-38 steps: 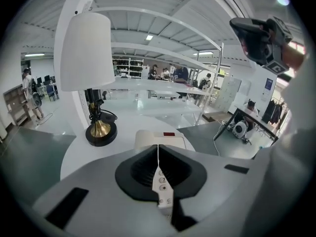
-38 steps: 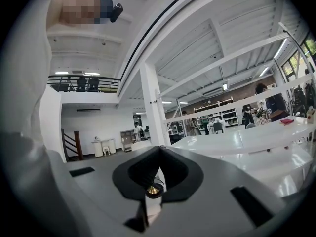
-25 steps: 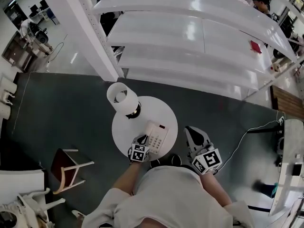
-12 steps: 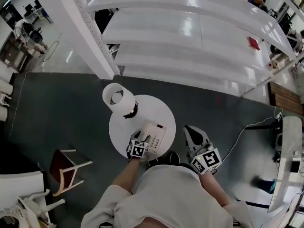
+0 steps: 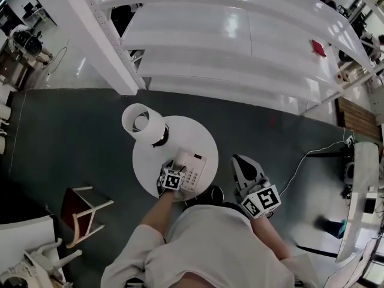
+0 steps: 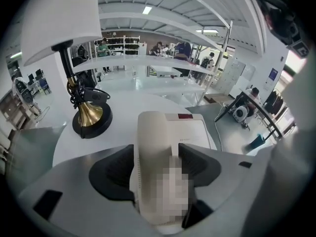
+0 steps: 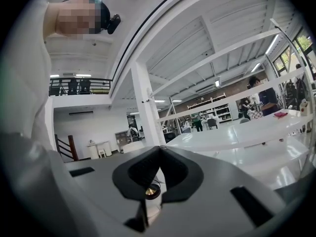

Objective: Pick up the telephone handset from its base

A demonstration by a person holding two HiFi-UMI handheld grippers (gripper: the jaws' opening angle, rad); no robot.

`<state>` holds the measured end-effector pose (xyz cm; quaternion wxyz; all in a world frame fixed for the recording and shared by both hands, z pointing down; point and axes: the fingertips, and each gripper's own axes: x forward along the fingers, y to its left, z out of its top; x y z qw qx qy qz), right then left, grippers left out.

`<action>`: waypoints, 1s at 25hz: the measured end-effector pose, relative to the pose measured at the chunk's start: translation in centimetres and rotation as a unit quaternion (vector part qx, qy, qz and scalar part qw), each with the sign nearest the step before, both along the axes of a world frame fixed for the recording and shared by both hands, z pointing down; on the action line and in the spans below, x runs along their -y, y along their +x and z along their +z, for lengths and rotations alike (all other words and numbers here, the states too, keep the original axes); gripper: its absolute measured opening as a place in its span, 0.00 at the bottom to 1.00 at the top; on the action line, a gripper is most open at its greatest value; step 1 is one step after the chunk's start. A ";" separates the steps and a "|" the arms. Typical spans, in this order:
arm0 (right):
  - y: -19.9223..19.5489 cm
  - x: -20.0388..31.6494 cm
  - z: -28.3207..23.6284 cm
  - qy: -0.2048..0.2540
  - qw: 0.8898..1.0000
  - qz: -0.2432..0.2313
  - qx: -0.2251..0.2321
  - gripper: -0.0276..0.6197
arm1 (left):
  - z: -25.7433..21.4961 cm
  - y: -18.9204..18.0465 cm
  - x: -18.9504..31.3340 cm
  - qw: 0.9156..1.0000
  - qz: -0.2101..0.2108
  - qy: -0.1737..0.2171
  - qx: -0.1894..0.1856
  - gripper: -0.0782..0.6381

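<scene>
A cream telephone base (image 5: pixel 197 164) stands on the small round white table (image 5: pixel 201 135). Its handset (image 5: pixel 179 159) lies in the cradle along the base's left side. My left gripper (image 5: pixel 174 171) points steeply down over the handset's near end. In the left gripper view the handset (image 6: pixel 153 142) lies between the two black pads (image 6: pixel 114 172), and the gripper (image 6: pixel 156 157) is opening. My right gripper (image 5: pixel 243 165) hangs off the table's right side, held level. Its jaw tips meet in the right gripper view (image 7: pixel 158 149), with nothing between them.
A lamp with a white shade (image 5: pixel 141 120) and a brass-and-black foot (image 6: pixel 92 118) stands on the table's far left. White shelving (image 5: pixel 240 41) runs behind. A small chair (image 5: pixel 84 212) stands on the floor at the left, and a cable (image 5: pixel 312 161) trails at the right.
My left gripper has moved forward and down from the phone's near corner onto the handset. Its jaws have gone from shut to wide apart around it. The right gripper has stayed put.
</scene>
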<state>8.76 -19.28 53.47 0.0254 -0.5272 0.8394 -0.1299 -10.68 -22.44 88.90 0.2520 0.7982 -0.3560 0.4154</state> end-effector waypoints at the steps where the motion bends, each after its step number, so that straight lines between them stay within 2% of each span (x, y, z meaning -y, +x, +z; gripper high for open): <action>1: 0.1 0.0 0.0 -0.001 1.000 0.000 0.000 0.06 | 0.3 0.0 0.0 1.000 0.002 -0.004 0.004 0.49; 10: 1.5 -0.6 0.4 -0.010 1.000 0.017 -0.006 0.06 | 2.1 -0.3 -0.1 1.000 -0.009 -0.021 0.012 0.49; 25: 3.3 -2.4 0.6 -0.016 0.999 0.045 -0.012 0.06 | 2.4 -0.6 0.1 1.000 -0.016 -0.016 0.018 0.46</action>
